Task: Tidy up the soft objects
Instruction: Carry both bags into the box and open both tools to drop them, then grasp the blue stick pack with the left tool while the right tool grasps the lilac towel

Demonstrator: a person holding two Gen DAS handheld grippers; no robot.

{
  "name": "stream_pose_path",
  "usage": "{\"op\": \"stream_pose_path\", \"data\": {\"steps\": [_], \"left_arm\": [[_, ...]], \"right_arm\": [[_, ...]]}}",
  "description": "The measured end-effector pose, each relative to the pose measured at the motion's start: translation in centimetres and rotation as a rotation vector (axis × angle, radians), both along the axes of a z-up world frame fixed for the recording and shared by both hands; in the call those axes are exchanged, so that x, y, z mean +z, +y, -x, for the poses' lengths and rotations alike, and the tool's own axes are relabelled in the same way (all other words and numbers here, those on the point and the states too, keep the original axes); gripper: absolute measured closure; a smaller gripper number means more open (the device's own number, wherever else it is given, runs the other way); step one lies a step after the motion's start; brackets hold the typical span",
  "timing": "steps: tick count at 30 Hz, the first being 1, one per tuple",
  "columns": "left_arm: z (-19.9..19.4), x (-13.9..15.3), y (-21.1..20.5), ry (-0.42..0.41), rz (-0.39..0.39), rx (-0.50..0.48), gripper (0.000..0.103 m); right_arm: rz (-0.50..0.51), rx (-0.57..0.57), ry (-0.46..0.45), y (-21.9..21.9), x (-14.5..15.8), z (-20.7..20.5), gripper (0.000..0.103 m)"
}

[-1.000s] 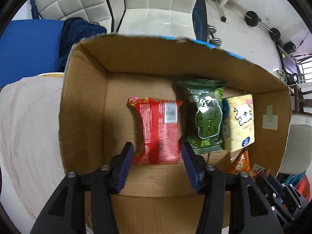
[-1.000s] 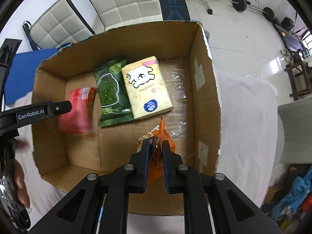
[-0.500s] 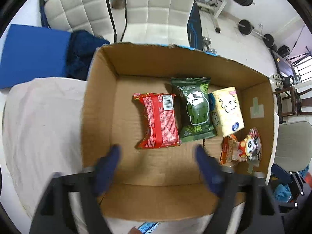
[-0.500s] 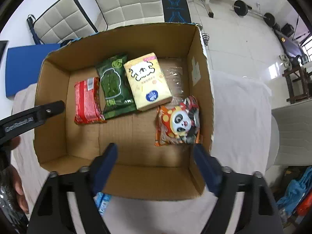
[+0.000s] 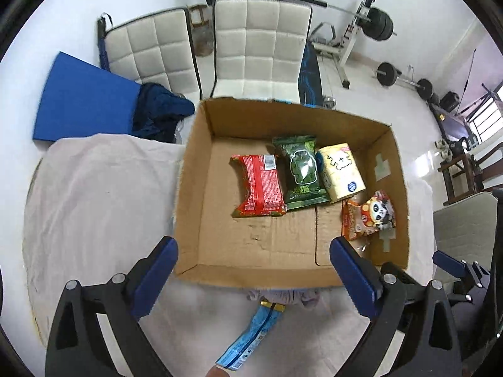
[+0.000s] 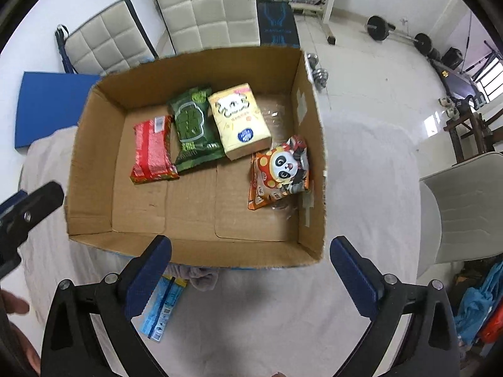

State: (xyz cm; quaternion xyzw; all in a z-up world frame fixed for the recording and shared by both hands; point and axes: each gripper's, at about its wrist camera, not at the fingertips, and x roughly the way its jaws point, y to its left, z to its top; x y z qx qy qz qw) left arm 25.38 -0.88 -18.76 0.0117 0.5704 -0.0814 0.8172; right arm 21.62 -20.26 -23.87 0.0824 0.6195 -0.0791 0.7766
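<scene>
Both tongs, left [image 5: 253, 271] and right [image 6: 251, 267], gape empty above the box [image 6: 195, 253]; next, lower onto the blue packet [image 6: 163, 306] near it; pinch mid-length so it won't droop.

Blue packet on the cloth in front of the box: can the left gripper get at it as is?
Probably yes. The blue packet lies flat on the cloth outside the cardboard box, between the open fingers of the left gripper; only its far end touches a bunched grey cloth.
</scene>
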Motion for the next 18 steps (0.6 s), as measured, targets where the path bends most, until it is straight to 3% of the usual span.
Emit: {"op": "stream_pose_path", "data": {"steps": [6,12,15,18], "left_arm": [[3.1,3.1,0.3,-0.096,-0.007,-0.009,0.004],[5.2,4.4,0.3,-0.169,-0.05,-0.027,0.004],[6.2,3.4,0.5,-0.171,-0.078,-0.034,0.004],[7.5,0.7,0.6,-0.123,-0.122,-0.052,0.004]], "right_arm": [[0.019,-0.01,-0.1,0.5,3.8,2.1,0.001],[0.004,-0.019,-0.144,0.7,6.0,3.8,0.001],[-0.017,-0.035,-0.146,0.5,5.9,5.3,0.0],[-0.063,-0.06,-0.108,-0.1,4.0,7.2,0.0]]}}
